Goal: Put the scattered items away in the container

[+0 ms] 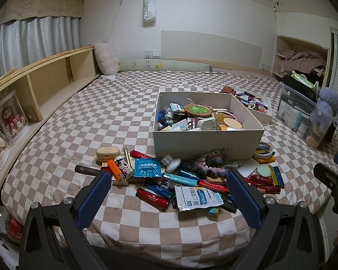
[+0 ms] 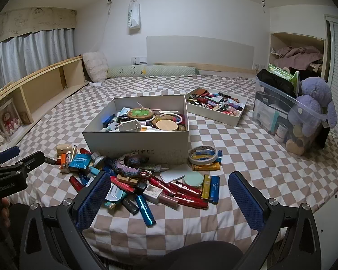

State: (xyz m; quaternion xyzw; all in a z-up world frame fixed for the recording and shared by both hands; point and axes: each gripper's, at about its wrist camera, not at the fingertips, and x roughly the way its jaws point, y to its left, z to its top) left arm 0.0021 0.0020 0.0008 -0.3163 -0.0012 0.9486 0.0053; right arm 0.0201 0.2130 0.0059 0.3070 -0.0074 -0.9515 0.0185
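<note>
Left hand-held gripper [image 1: 169, 193] jaws wide, empty, over pile of lighters and packets [image 1: 187, 184] on bed [image 1: 83, 121] just before white shoebox [image 1: 208, 142]. Right hand-held gripper [image 2: 169, 193] likewise spread, empty. Risk: overlapping items, so pinch may catch two or slip off glossy tubes.

My left gripper [image 1: 169, 193] is wide open, blue pads spread far apart, nothing between them, level and pointing straight ahead. My right gripper [image 2: 169, 193] has the same pose: fingers parted wide, empty, aimed forward. The two sit side by side, the right one's fingers [image 1: 326, 175] showing at my left camera's right edge, the left one [image 2: 13, 159] at my right camera's left edge.
</note>
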